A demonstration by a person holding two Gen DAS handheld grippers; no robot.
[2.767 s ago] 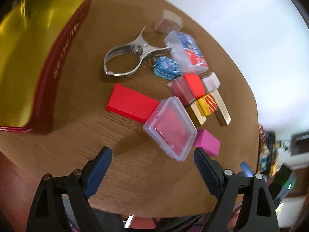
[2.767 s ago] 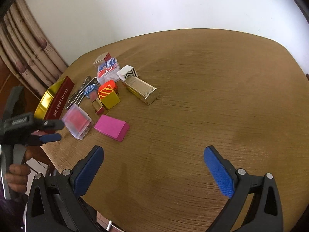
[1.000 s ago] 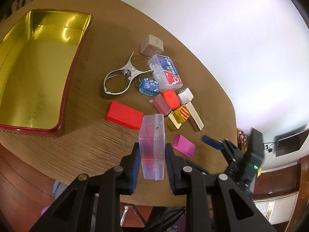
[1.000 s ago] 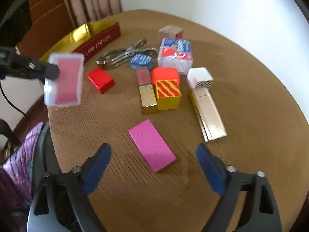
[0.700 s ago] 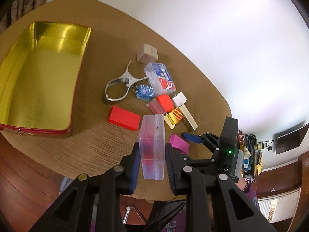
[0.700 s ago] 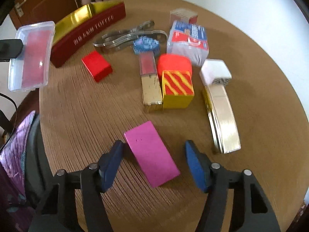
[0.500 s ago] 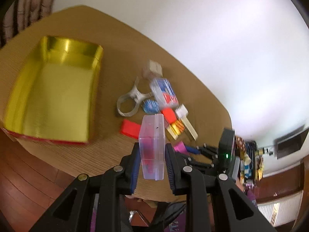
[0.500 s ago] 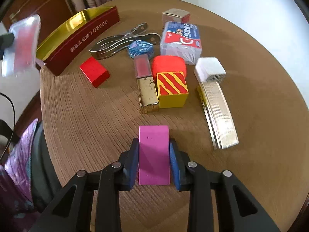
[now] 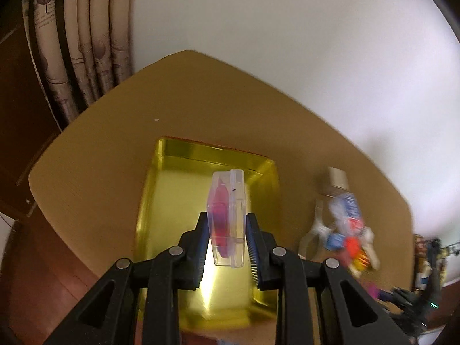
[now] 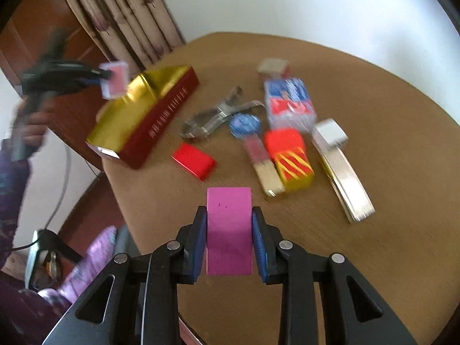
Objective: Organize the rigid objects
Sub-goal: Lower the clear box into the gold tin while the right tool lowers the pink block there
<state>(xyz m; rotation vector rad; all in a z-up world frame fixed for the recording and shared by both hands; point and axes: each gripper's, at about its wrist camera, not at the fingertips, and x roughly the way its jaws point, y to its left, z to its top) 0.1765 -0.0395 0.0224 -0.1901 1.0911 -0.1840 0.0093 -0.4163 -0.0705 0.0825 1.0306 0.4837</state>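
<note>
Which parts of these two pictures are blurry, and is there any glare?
Left wrist view: the clear plastic case in the left gripper is sharp, the pile of small items at right is smeared, and glare flares on the gold tin floor. Right wrist view: the pink block in the right gripper is crisp; the table's clutter is motion-blurred.

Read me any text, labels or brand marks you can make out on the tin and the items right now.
Nothing can be quoted for certain.
Gold tin: pale lettering along its red side, too blurred to read.
Blue, white and red box: printed label, smeared by motion, unreadable.
Blue round tag: pattern only, no legible text.
Pink block in the right tool: no print.
Clear case in the left tool: no print visible.
</note>
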